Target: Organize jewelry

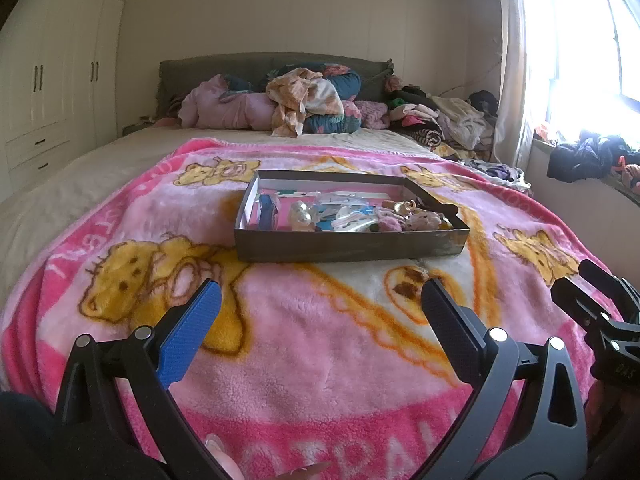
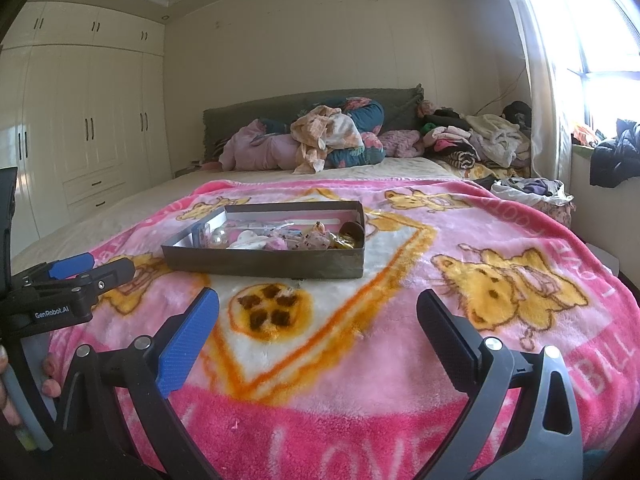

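Observation:
A shallow dark box point(image 1: 348, 245) lies on the pink bear blanket point(image 1: 304, 344) in the middle of the bed. It holds jumbled jewelry and hair accessories: pearl pieces point(image 1: 301, 213), a blue item point(image 1: 267, 209), gold pieces point(image 1: 405, 207). The box also shows in the right wrist view point(image 2: 264, 261). My left gripper point(image 1: 320, 296) is open and empty, hovering above the blanket short of the box. My right gripper point(image 2: 318, 304) is open and empty, also short of the box. The left gripper appears at the left edge of the right wrist view point(image 2: 86, 270).
Piles of clothes and bedding point(image 1: 308, 100) lie at the headboard and along the right side point(image 1: 452, 120). White wardrobes point(image 2: 80, 120) stand at the left. A bright window point(image 1: 592, 48) and a sill with dark clothes point(image 1: 584, 158) are at the right.

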Demonstrator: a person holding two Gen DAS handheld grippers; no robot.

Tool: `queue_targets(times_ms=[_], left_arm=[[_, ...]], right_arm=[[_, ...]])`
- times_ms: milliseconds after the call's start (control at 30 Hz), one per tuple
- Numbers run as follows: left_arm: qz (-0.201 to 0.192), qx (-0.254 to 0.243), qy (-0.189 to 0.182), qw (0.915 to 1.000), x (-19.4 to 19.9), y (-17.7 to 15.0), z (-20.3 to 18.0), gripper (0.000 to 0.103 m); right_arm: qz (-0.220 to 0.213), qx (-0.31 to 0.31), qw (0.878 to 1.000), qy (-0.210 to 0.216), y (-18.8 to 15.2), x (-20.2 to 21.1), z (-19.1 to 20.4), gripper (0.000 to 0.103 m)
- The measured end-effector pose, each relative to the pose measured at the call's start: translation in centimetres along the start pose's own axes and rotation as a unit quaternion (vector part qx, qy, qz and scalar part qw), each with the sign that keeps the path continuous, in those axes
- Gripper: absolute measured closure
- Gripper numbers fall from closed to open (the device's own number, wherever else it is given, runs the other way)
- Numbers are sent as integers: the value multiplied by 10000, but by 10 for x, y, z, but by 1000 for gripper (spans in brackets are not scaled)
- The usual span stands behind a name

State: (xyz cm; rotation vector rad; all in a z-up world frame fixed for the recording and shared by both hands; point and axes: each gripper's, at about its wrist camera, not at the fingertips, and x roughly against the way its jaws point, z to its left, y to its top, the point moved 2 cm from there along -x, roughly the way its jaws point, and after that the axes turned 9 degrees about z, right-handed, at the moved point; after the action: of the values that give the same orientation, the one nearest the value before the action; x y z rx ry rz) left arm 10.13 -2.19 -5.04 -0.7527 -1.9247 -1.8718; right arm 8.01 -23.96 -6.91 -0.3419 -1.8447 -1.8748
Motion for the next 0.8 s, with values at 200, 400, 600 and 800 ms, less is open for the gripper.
queue_targets(times_ms=[200,400,600,800], left_arm=[[-47,-3,26,10000,2,2,1,12],[-12,-7,6,10000,1,2,2,12],[61,-3,-38,10000,0,1,3,12],[224,203,-49,9995,-4,1,14,12]], right_arm=[[-10,9,10000,-2,0,0,0,7],[-5,-4,10000,-3,0,0,-1,7],[22,-19,10000,-22,-1,0,-1,6],[6,-77,10000,-63,-1,2,-3,7]])
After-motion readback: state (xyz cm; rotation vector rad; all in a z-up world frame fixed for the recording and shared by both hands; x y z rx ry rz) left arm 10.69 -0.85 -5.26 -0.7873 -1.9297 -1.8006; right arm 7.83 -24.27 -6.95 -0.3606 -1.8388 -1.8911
